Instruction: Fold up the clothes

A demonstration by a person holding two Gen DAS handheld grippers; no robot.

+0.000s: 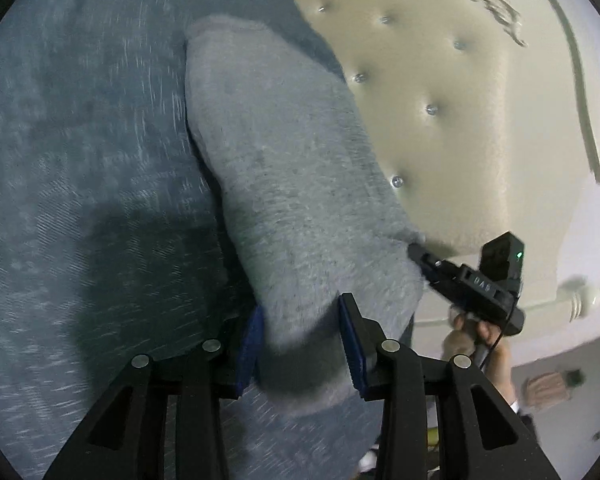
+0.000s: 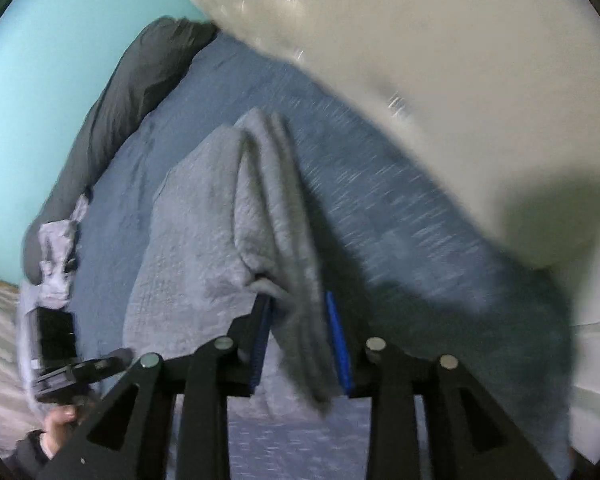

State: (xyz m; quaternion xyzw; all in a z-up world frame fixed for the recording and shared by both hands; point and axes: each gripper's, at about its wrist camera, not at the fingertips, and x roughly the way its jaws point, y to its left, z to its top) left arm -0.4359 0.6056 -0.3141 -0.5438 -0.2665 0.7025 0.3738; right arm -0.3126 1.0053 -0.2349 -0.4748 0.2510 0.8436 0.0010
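Over the blue bedspread (image 2: 380,216), near the cream tufted headboard (image 1: 440,92), hung the grey fleecy garment (image 1: 284,184), doubled lengthwise. Pinched at near corners by left gripper (image 1: 304,340) and right gripper (image 2: 300,344), both closed on cloth. Seemingly mid-fold; laying flat and further folds left.

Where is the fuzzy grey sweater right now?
The fuzzy grey sweater lies on the blue bedspread beside the cream tufted headboard, pinched at its near edge by the left gripper and right gripper.
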